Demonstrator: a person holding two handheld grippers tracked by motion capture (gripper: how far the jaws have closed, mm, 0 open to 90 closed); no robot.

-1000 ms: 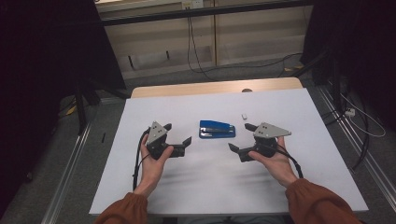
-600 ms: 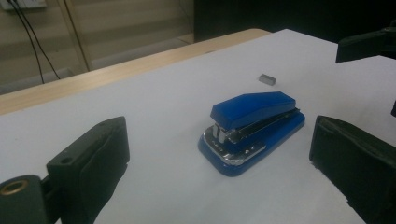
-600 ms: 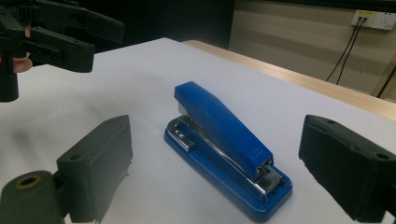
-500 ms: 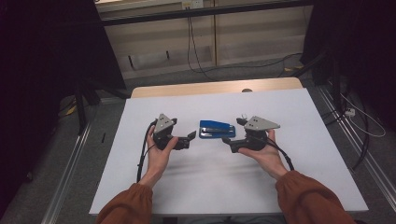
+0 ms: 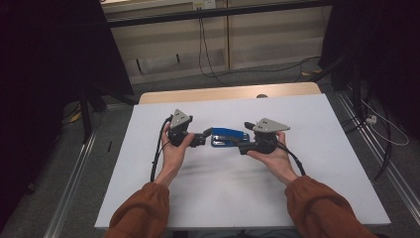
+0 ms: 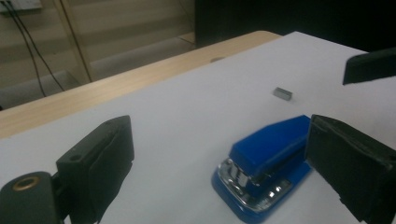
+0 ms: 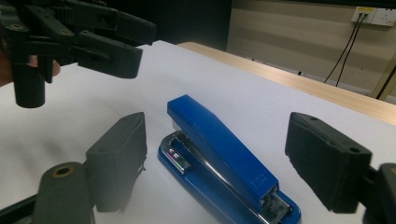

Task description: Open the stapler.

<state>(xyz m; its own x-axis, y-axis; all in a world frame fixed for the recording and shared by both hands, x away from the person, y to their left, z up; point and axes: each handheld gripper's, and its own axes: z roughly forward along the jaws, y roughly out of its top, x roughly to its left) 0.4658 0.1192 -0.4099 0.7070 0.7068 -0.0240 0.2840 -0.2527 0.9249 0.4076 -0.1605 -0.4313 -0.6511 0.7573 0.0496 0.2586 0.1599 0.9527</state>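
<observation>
Seen from the high view: a blue plastic stapler with a bright metal mouth (image 5: 227, 137) lay flat near the middle of the white-topped counter with a pale wooden far edge (image 5: 337, 148), between two hand-held tongs. Left tongs (image 5: 204, 136), black with a grey three-cornered plate on top, held in the left hand (image 5: 174, 148) just left of the stapler, tips at its left end. Right tongs (image 5: 243, 144), built the same, held in the right hand (image 5: 271, 156) just right of the stapler, tips at its right end. Rust-orange sleeves (image 5: 141, 213) on both forearms, entering from the near edge. In the left gripper view: left tongs (image 6: 224, 172) spread wide, one jaw well left of the stapler (image 6: 266, 161), the other against or just beside its far blue end; contact could not be told. A small grey block (image 6: 283, 93) lay farther off on the counter (image 6: 163, 116), apart from the stapler. In the right gripper view: right tongs (image 7: 219, 161) likewise spread wide, straddling the stapler (image 7: 219, 154) with a gap on each side, touching nothing. Left tongs (image 7: 122, 49) visible at upper left there, hovering above the counter (image 7: 280, 98) beyond the stapler's metal mouth. Stapler closed, resting on its base.
</observation>
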